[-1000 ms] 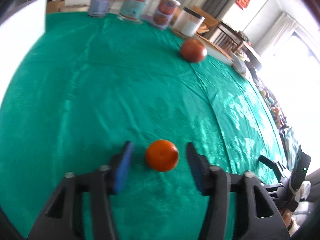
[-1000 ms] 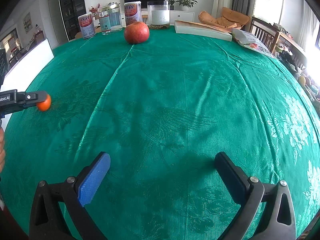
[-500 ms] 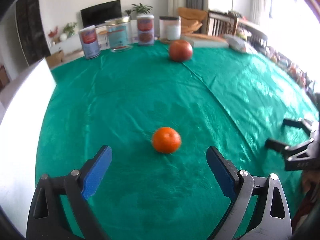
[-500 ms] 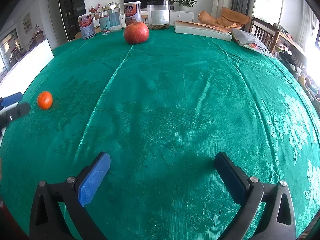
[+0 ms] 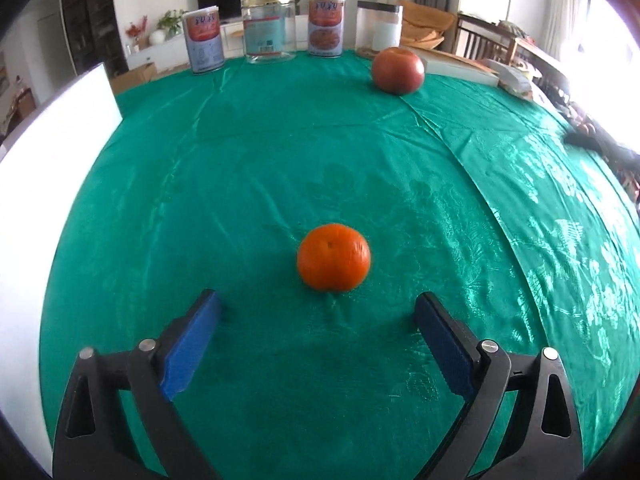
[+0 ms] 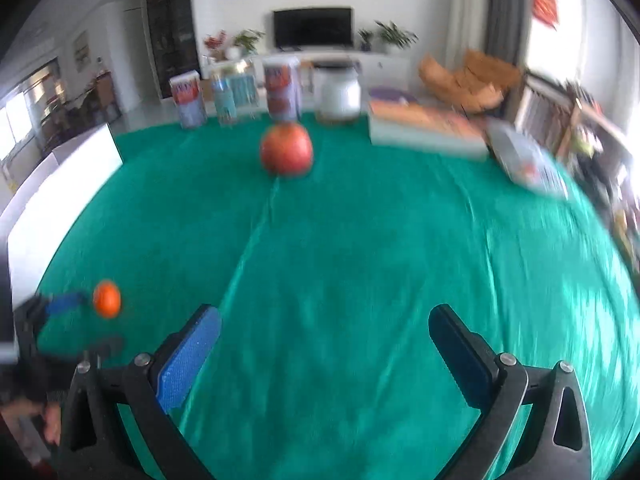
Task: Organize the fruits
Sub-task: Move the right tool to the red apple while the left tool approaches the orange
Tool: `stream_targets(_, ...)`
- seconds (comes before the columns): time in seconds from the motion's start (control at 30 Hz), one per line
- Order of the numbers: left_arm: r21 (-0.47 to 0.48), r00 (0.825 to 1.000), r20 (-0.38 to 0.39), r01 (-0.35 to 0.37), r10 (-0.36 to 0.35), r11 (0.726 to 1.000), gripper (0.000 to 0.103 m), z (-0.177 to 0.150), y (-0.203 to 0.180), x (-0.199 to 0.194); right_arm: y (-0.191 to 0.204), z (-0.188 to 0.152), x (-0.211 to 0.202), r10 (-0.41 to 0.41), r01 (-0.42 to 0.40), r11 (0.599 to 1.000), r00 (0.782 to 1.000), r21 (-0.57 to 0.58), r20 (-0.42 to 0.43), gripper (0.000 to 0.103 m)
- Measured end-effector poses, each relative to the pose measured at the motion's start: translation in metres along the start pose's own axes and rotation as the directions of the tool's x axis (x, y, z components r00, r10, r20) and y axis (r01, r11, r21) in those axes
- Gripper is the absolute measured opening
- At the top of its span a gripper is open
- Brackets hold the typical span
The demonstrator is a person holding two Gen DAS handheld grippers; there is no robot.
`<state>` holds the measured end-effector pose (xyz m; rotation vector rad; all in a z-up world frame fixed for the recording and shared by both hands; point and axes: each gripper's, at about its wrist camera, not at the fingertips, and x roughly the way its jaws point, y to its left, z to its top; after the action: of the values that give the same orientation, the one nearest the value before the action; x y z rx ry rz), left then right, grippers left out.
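Left gripper [image 5: 318, 304]: fingers spread wide, having just been opening; blue pads clear of the fruit, nothing between them. It hangs over the near-left part of the table's green cloth [image 5: 240, 184].

Tangerine [image 5: 333, 257]: small, orange, resting on the cloth just beyond the left gripper's fingertips, apart from both pads, released. In the right wrist view it sits near the table's left edge, just beside the left gripper's blue pad [image 6: 64, 303].

Right gripper [image 6: 324, 320]: fingers spread wide, empty, over the near-middle of the cloth; this view is blurred.

White board [image 5: 52, 168]: stands along the table's left edge.

Cloth crease [image 6: 256, 232]: a fold line running from near the right gripper toward the far fruit.

Red fruit [image 5: 398, 70]: large, round, reddish, on the cloth toward the far edge, well apart from the tangerine; kind not certain, apple-like.

Flat box [image 6: 424, 130]: lies near the far-right edge, right of the red fruit.

Packet [image 6: 528, 164]: lies beside the box at the right edge; print unreadable.

Far edge, left to right: labelled can [image 5: 203, 41], clear jar [image 5: 269, 29], second labelled can [image 5: 326, 25], clear jar with dark lid [image 5: 379, 29], all upright in a row.
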<state>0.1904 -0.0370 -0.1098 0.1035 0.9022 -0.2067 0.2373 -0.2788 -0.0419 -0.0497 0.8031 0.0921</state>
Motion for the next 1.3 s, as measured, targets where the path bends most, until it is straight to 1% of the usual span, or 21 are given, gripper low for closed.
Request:
stream_targets(0.03,0.001,1.0,-0.002,-0.003,0.003,1.0,0.1,-0.001,-0.001,0.0,0.001,0.02,0.013,0.001,-0.001,0.999,1.0,-0.036,0.003,0.103)
stream_targets(0.13,0.0,1.0,-0.007,0.002,-0.002,1.0,0.101,-0.001,0.001,0.001,0.011,0.071,0.074,0.038,-0.044,0.992,0.998,-0.119,-0.047,0.103)
stream_targets(0.2,0.001,1.0,-0.006,0.003,-0.003,1.0,0.101,0.0,0.001,0.001,0.02,0.089,0.106,0.046,-0.054,0.989,0.997,-0.14,-0.058,0.103)
stream_targets(0.27,0.001,1.0,-0.007,0.002,-0.002,1.0,0.101,0.0,0.001,0.001,0.032,0.104,0.135,0.035,-0.044,0.988,0.997,-0.147,-0.065,0.102)
stream_targets(0.3,0.001,1.0,-0.007,0.003,-0.003,1.0,0.101,0.0,0.001,0.001,0.038,0.11,0.148,0.031,-0.041,0.989,0.997,-0.145,-0.071,0.099)
stream_targets(0.33,0.001,1.0,-0.007,0.004,-0.004,1.0,0.101,0.0,0.001,0.001,0.043,0.113,0.159,0.023,-0.034,0.99,0.996,-0.139,-0.08,0.09)
stream_targets(0.37,0.002,1.0,-0.007,0.005,-0.005,1.0,0.101,0.0,0.0,0.0,0.046,0.115,0.167,0.022,-0.033,0.991,0.996,-0.128,-0.089,0.084)
stream_targets(0.4,0.002,1.0,-0.007,0.006,-0.006,1.0,0.101,0.0,0.0,0.0,0.047,0.118,0.176,0.027,-0.039,0.993,0.994,-0.11,-0.102,0.068)
stream_targets(0.43,0.002,1.0,-0.007,0.007,-0.007,1.0,0.101,0.0,0.0,0.0,0.045,0.122,0.185,0.024,-0.034,0.996,0.992,-0.083,-0.12,0.068)
stream_targets(0.53,0.001,1.0,-0.007,0.008,-0.007,1.0,0.101,0.0,0.0,0.0,0.038,0.123,0.181,0.043,-0.045,0.999,0.992,-0.018,-0.116,0.067)
stream_targets(0.63,0.002,1.0,-0.008,0.007,-0.007,1.0,0.101,0.0,0.0,0.0,0.026,0.105,0.153,0.09,-0.087,0.996,0.99,0.031,-0.11,0.067)
stream_targets(0.73,0.002,1.0,-0.008,0.006,-0.006,1.0,0.101,0.0,0.0,0.0,0.02,0.065,0.107,0.127,-0.121,0.991,0.981,0.05,-0.147,0.067)
stream_targets(0.8,0.001,1.0,-0.009,0.002,-0.002,1.0,0.102,0.0,-0.001,0.0,0.021,0.031,0.076,0.113,-0.108,0.994,0.976,0.033,-0.188,0.067)
stream_targets(0.87,0.0,1.0,-0.01,-0.002,0.002,1.0,0.102,0.001,-0.001,0.001,0.027,-0.006,0.049,0.105,-0.1,0.994,0.973,0.035,-0.206,0.067)
stream_targets(0.93,-0.002,1.0,-0.01,-0.005,0.005,1.0,0.103,0.001,-0.001,0.0,0.034,-0.034,0.026,0.079,-0.076,0.997,0.982,0.022,-0.172,0.068)
stream_targets(1.0,-0.003,1.0,-0.011,-0.007,0.007,1.0,0.103,0.001,-0.001,0.001,0.043,-0.05,0.014,0.045,-0.043,0.999,0.989,0.022,-0.142,0.069)
stream_targets(1.07,-0.004,1.0,-0.017,-0.008,0.008,1.0,0.103,0.001,-0.001,0.0,0.046,-0.061,0.007,0.027,-0.018,0.997,0.993,0.069,-0.118,0.082)
stream_targets(1.1,-0.011,1.0,-0.026,-0.013,0.013,1.0,0.103,0.0,0.0,-0.001,0.047,-0.066,0.005,0.003,0.007,0.996,0.994,0.09,-0.113,0.091)
stream_targets(1.17,-0.042,0.998,-0.048,-0.036,0.034,0.998,0.103,-0.006,0.003,-0.006,0.046,-0.076,-0.004,-0.014,0.03,0.99,0.994,0.14,-0.112,0.093)
stream_targets(1.23,-0.065,0.998,-0.047,-0.054,0.051,0.996,0.103,-0.014,0.004,-0.012,0.046,-0.091,-0.016,-0.026,0.042,0.985,0.994,0.166,-0.102,0.093)
stream_targets(1.3,-0.077,0.997,-0.036,-0.065,0.062,0.995,0.103,-0.021,0.004,-0.016,0.052,-0.105,-0.025,-0.048,0.064,0.987,0.993,0.145,-0.109,0.095)
